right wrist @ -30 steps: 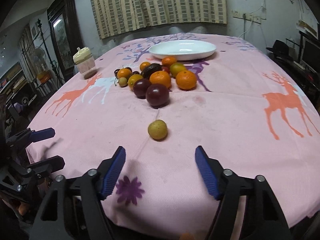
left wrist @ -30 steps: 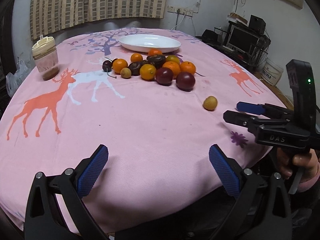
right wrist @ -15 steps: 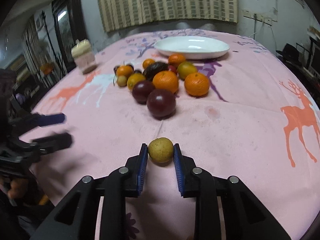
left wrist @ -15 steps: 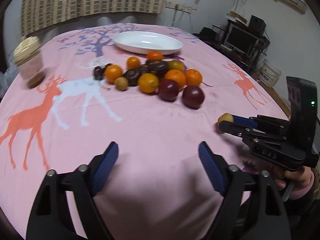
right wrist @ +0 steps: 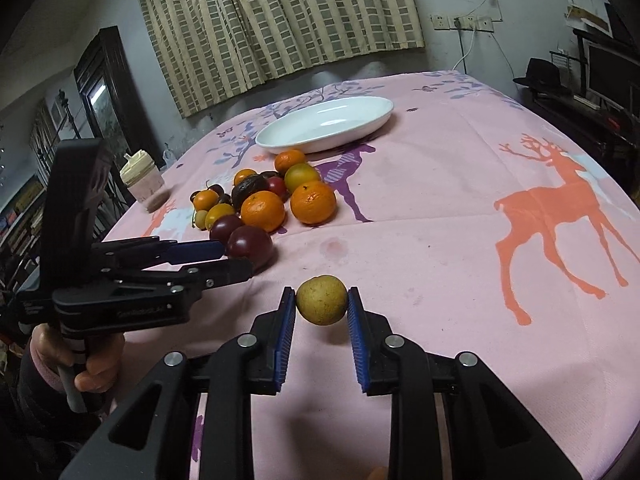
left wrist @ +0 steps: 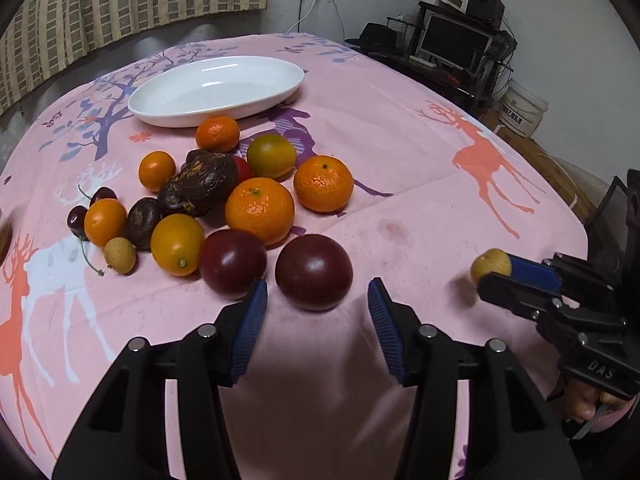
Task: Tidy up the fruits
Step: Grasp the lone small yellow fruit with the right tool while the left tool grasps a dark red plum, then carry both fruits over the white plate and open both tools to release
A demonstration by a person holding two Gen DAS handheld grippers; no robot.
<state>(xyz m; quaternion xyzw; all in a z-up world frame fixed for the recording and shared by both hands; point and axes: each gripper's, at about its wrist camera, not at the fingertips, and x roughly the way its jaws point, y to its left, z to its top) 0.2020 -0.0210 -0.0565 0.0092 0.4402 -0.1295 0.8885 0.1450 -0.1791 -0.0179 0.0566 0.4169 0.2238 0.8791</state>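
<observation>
A pile of fruit lies on the pink tablecloth: oranges (left wrist: pixel 259 210), dark plums, kumquats, cherries and a wrinkled dark fruit (left wrist: pixel 200 189). A white oval plate (left wrist: pixel 216 90) stands behind it, empty. My left gripper (left wrist: pixel 316 304) is open, its pads on either side of the nearest dark plum (left wrist: pixel 314 277), just short of it. My right gripper (right wrist: pixel 321 308) is shut on a small yellow-brown fruit (right wrist: pixel 321 299), held a little above the cloth. That fruit also shows in the left wrist view (left wrist: pixel 489 266).
A lidded plastic cup (right wrist: pixel 142 182) stands at the table's left side. A desk with a monitor (left wrist: pixel 456 46) and a white bucket (left wrist: pixel 522 108) stand beyond the table's right edge. A curtain hangs behind the table.
My left gripper has moved forward up to the nearest dark plum. My right gripper closed on the small yellow-brown fruit and has lifted it off the cloth.
</observation>
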